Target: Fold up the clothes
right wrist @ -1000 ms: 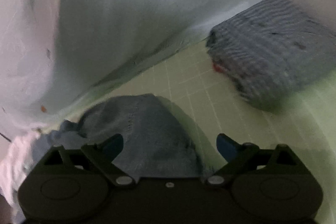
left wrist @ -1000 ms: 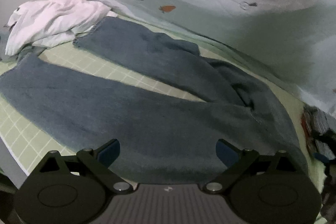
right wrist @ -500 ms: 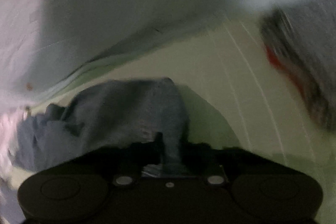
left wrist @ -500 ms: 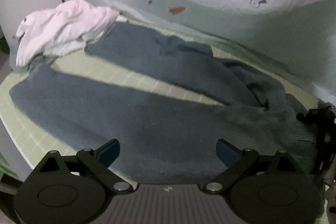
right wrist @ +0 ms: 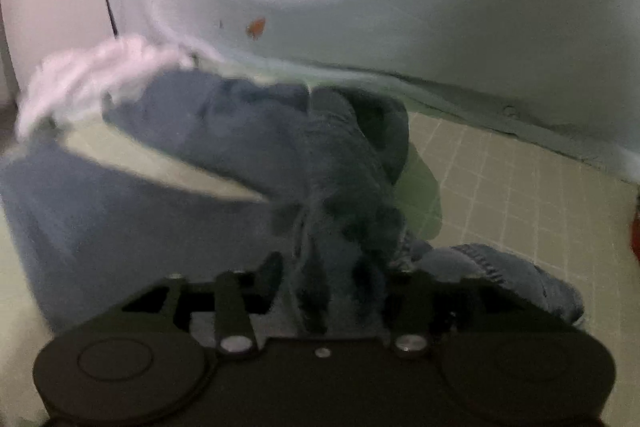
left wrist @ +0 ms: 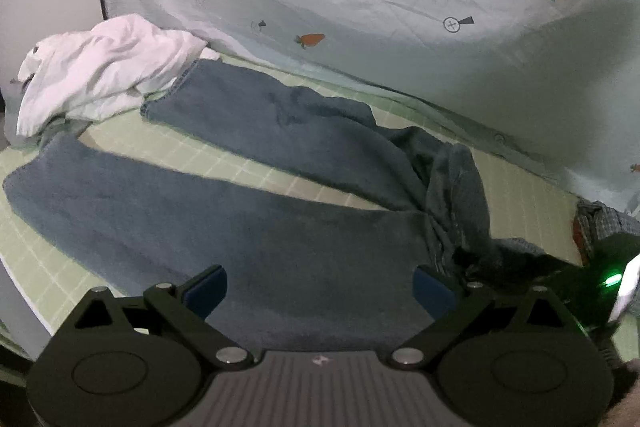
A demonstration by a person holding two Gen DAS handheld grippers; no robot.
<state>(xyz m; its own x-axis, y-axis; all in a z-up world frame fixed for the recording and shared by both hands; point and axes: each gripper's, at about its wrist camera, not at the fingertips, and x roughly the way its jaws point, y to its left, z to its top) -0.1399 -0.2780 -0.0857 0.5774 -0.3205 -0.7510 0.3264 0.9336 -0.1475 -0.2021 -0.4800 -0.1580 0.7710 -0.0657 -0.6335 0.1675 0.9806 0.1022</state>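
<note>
1. At the far left, a crumpled white garment (left wrist: 104, 67) lay on the green gridded mat (left wrist: 256, 167), touching the hem of the far leg of the jeans (left wrist: 248, 211).
2. The jeans lay spread across the mat, both legs running leftward with a strip of bare mat between them; the near leg passed under your left gripper (left wrist: 320, 287).
3. Your left gripper hovered with its jaws released and wide apart, only flat denim showing between them.
4. Behind everything, a pale sheet printed with carrots (left wrist: 400, 27) rose like a wall along the mat's far edge and closed off that side.
5. To the right, the waist end of the jeans was bunched and lifted into a ridge.
6. Your right gripper (right wrist: 332, 287) had that bunched denim between its jaws, which had just been opening; the blur left unclear whether the pads still pressed on the cloth.
7. At the far right, a folded checked garment (left wrist: 600, 223) sat just beside the waist.
</note>
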